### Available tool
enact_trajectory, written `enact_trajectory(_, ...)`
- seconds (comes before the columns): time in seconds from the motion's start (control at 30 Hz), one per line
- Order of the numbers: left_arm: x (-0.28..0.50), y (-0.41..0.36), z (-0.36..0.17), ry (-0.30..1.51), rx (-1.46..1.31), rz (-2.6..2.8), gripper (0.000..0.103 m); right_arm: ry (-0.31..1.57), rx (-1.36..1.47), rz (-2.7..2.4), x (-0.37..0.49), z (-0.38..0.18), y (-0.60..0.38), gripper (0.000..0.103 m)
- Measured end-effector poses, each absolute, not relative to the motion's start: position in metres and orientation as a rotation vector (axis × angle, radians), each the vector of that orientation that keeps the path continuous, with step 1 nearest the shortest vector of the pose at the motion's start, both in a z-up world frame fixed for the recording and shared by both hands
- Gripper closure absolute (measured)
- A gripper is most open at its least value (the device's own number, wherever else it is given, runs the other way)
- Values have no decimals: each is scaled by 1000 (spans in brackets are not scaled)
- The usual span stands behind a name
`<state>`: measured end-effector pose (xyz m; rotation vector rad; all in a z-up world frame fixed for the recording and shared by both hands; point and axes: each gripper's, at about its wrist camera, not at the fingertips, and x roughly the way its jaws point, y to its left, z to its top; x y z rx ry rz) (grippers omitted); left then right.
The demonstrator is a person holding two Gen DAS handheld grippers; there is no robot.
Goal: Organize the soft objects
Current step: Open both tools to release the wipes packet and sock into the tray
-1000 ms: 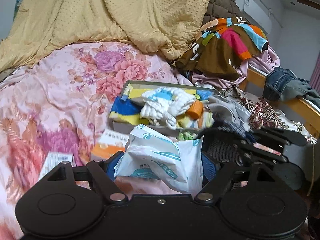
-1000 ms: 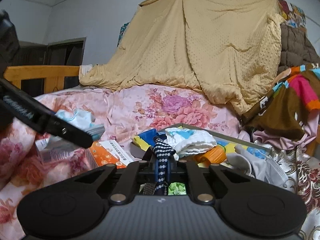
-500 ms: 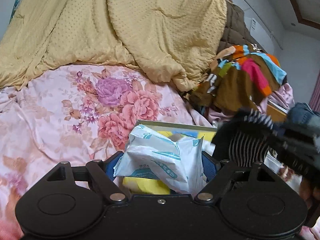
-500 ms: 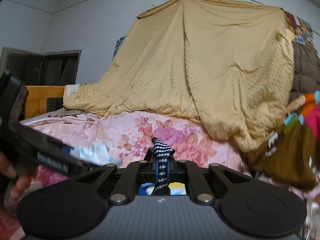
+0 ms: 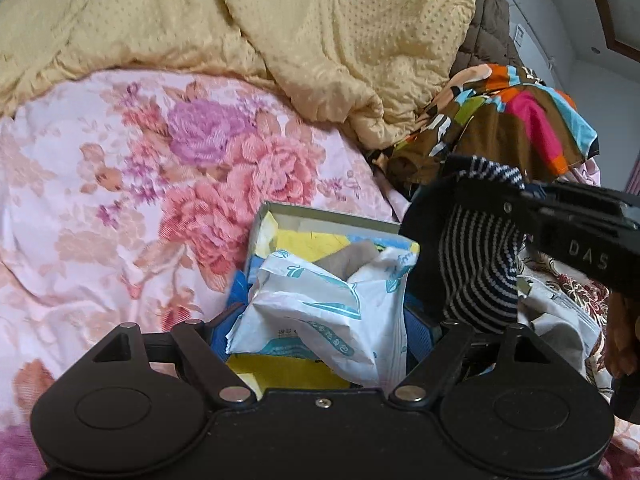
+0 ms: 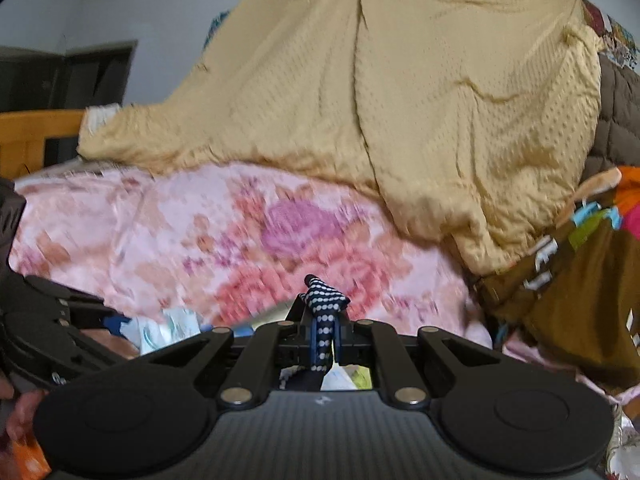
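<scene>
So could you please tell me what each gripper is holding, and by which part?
The left gripper clamps a white and teal plastic packet across its sides. The right gripper pinches a dark patterned sock near its top edge.

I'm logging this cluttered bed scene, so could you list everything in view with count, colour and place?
white-and-teal plastic tissue pack: one, between the left gripper's jaws
dark, white-striped knit sock: one, hanging from the right gripper
shallow cardboard box: one, grey rim, holding yellow and grey items, on the bed
pink floral bedspread: one, covering the bed
mustard dotted blanket: one, heaped behind
multicoloured brown garment: one, at right
brown quilted fabric: one, far right
left gripper: black
right gripper: black, shut
</scene>
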<state>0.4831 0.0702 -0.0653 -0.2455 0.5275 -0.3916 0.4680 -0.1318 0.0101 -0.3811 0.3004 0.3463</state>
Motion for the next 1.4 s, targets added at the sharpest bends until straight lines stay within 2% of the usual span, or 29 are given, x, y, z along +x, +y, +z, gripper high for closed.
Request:
enact_trajectory(0.27,501,58,-74,591,-242,-423,19,393,-403,274,488,-10,-145,94)
enact_trajectory(0.47,505,57,-78,629,-241,-430,16,440,-402,249,492,-19,-150,89)
enact_trajectory(0.6,505,58,-78,635,-246,-416,12,446,-404,241,491,-17,-152,68)
enact_trajectory(0.9,496,58,-71,623,-206,-389,9,430,-380,206,482,-9,-165,34)
enact_trajectory(0.97,491,60,-68,610,-205,-374,4,427,-366,200,479,-6,-169,31)
enact_trajectory(1.13,475,64,-55,568,-211,-344,1,406,-327,184,466,4,-178,19)
enact_trajectory(1.4,446,65,-31,514,-199,-298,1,377,-311,166,438,19,-185,13)
